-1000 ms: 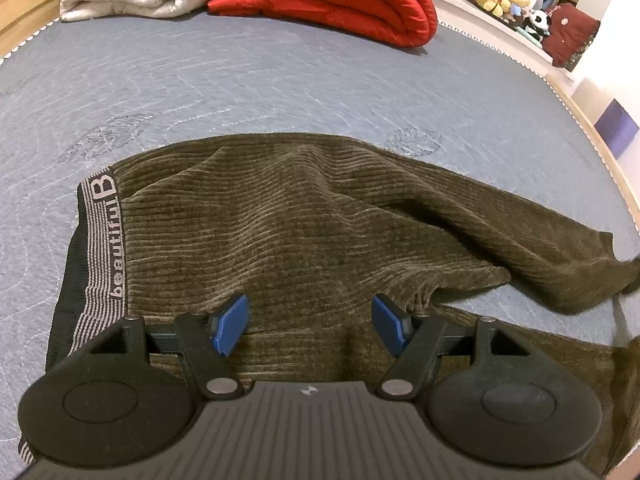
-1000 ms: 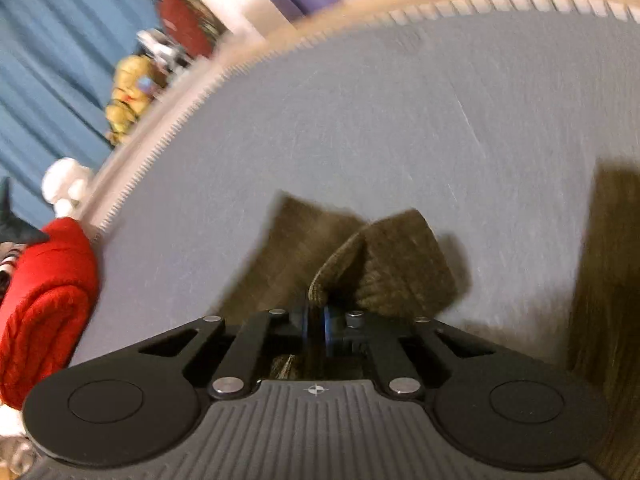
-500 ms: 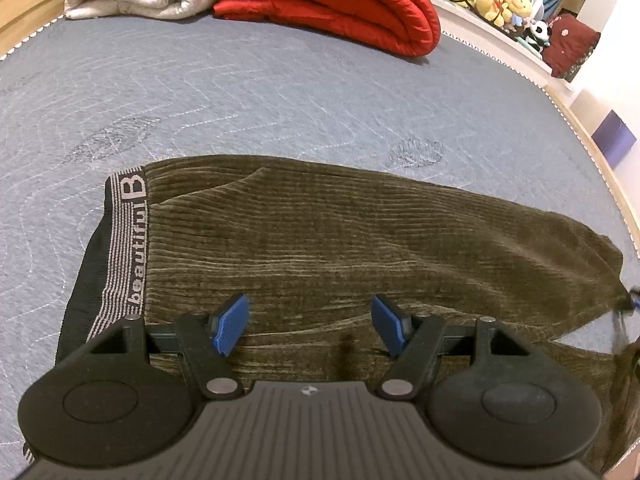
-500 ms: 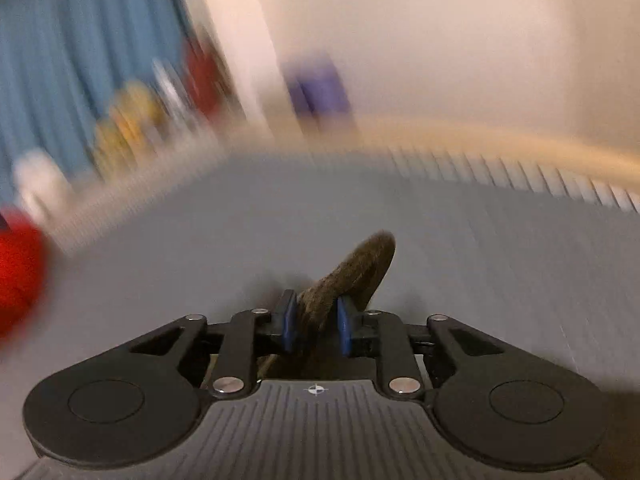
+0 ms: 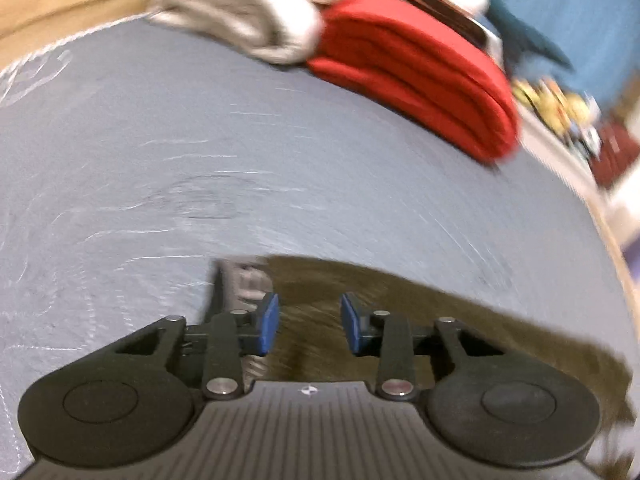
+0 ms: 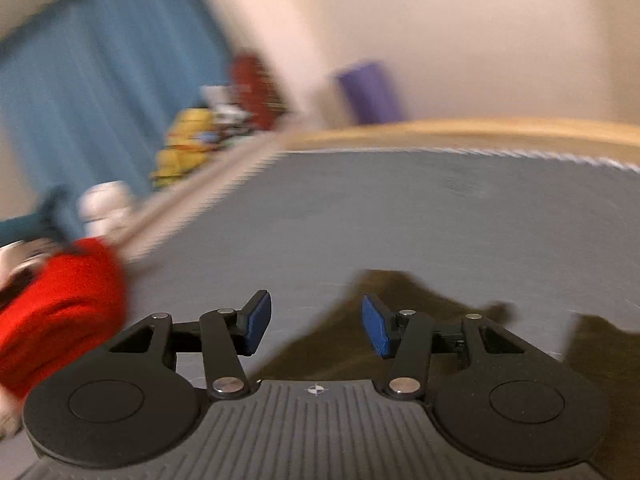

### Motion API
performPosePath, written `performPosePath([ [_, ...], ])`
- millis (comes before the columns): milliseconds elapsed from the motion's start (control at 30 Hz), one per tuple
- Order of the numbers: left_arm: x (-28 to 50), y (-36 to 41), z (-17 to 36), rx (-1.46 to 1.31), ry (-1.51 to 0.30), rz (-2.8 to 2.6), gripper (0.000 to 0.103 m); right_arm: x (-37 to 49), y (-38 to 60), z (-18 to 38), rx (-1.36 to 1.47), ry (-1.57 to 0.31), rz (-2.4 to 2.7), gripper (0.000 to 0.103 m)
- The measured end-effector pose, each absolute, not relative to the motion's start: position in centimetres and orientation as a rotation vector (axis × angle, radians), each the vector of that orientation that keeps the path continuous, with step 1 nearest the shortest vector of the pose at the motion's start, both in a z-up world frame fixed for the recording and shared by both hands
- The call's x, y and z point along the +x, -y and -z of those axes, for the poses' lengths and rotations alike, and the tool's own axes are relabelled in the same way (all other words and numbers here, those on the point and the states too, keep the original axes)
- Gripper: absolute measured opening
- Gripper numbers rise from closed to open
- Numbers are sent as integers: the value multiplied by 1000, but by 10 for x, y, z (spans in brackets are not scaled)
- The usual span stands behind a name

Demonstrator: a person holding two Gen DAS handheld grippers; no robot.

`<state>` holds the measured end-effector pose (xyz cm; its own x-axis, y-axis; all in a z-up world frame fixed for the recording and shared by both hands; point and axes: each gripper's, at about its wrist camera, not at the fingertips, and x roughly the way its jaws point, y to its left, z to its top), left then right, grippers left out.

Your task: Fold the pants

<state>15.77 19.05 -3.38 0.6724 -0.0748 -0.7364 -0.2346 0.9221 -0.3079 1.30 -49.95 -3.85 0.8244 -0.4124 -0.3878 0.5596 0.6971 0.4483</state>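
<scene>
While both my grippers, left and right, hung released over the brown corduroy pants, I judged regrasping came next.

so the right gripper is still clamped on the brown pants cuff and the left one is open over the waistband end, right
Not quite. The right gripper is open, not clamped: the right wrist view shows its blue fingers spread apart with nothing between them, and the brown pants lie on the bed below. The rest holds: the left gripper is open over the waistband end.
</scene>
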Motion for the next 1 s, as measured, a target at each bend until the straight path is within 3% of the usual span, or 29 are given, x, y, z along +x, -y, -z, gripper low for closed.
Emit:
performPosePath([
  [133,165,-223,59,-484,-834,-139,38,11,450,1,493,-245,359,60],
  [233,172,-229,71,-482,-830,-139,44,5,425,-18,494,-251,234,61],
  [367,184,-228,82,-437,-818,-136,81,-12,392,-35,500,-275,94,65],
  [400,187,-226,87,-422,-821,-138,83,-17,385,-38,495,-281,67,66],
  [567,204,-209,112,-339,-894,-103,82,-32,350,-41,440,-316,-24,70],
  [667,207,-198,109,-208,-842,-109,43,-31,339,-34,373,-353,-23,70],
  [700,203,-198,103,-203,-782,-114,39,-26,336,-31,360,-362,-20,70],
  [800,198,-198,78,-197,-619,-186,39,-31,335,-23,341,-383,-15,70],
  [867,205,-195,80,-189,-664,-193,42,-22,336,-23,323,-379,-3,70],
  [933,213,-195,92,-166,-783,-239,53,-21,337,-23,298,-374,10,70],
  [1000,212,-195,91,-156,-810,-299,72,-19,340,-20,282,-383,24,70],
])
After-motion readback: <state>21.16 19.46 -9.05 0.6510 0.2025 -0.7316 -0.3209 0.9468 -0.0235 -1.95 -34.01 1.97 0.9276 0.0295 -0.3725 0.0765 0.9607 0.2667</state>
